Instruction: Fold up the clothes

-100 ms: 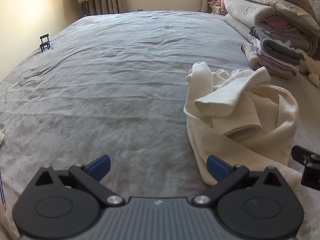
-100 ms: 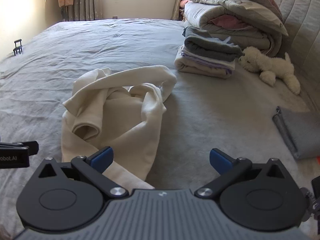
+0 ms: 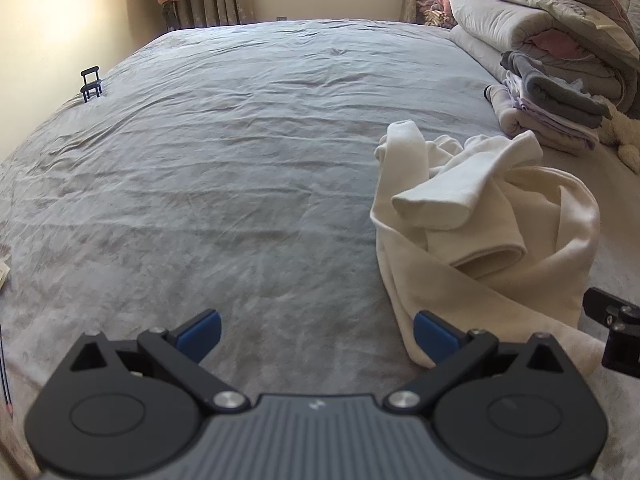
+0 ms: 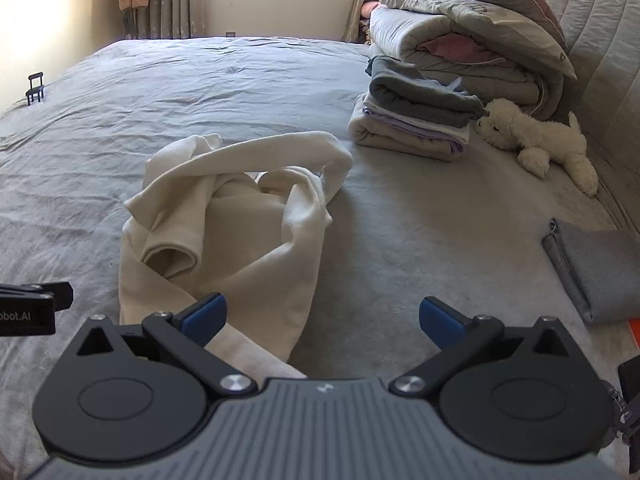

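Observation:
A cream sweatshirt [image 3: 480, 232] lies crumpled on the grey bed [image 3: 240, 160], its sleeves twisted over the body. It also shows in the right wrist view [image 4: 224, 232]. My left gripper [image 3: 318, 330] is open and empty, low over the sheet, with its right blue fingertip just at the garment's near left edge. My right gripper [image 4: 322, 316] is open and empty, with its left fingertip over the garment's near hem and its right fingertip over bare sheet.
A stack of folded clothes [image 4: 416, 120] sits at the back right beside piled duvets [image 4: 472, 40] and a white plush dog [image 4: 536, 140]. A folded grey item [image 4: 596, 272] lies at the right. A small black stand [image 3: 91, 84] sits at the far left.

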The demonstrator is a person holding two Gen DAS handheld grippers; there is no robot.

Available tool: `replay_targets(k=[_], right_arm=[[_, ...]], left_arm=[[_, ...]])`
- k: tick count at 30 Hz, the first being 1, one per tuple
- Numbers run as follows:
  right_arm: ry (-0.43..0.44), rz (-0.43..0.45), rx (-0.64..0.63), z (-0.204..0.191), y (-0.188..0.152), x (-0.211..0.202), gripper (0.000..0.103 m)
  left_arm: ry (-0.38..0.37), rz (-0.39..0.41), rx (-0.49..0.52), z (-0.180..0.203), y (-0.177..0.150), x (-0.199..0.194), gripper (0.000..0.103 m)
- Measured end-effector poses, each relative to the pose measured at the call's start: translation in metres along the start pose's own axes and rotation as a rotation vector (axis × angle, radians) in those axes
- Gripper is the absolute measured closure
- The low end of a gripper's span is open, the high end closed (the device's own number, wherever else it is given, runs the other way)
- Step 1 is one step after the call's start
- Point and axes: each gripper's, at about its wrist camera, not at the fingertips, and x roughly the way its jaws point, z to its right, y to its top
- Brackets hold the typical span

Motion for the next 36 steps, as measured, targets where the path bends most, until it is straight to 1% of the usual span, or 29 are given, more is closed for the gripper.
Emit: replay_targets(k=[3,7,12,36], right_arm=[[-0.003,-0.001,-0.007,0.0,0.0,0.0,0.0],[-0.007,-0.003,-0.016,-0.001,-0.001,-0.001,0.0],[-0.021,-0.007,-0.02,-0.004,0.0,0.004,0.0],[-0.012,-0.019,-0.014,-0.002,-0.001,0.006,0.0]], left_arm=[[-0.006,0.011,-0.001,-0.001,-0.002,0.0,0.0],[-0.011,-0.026,0.008,0.001,0.0,0.004,0.0],[-0.005,-0.03,0.015,0.002,-0.002,0.008,0.0],[0.011,-0.048,0.019,0.001,-0.003,0.015,0.0]])
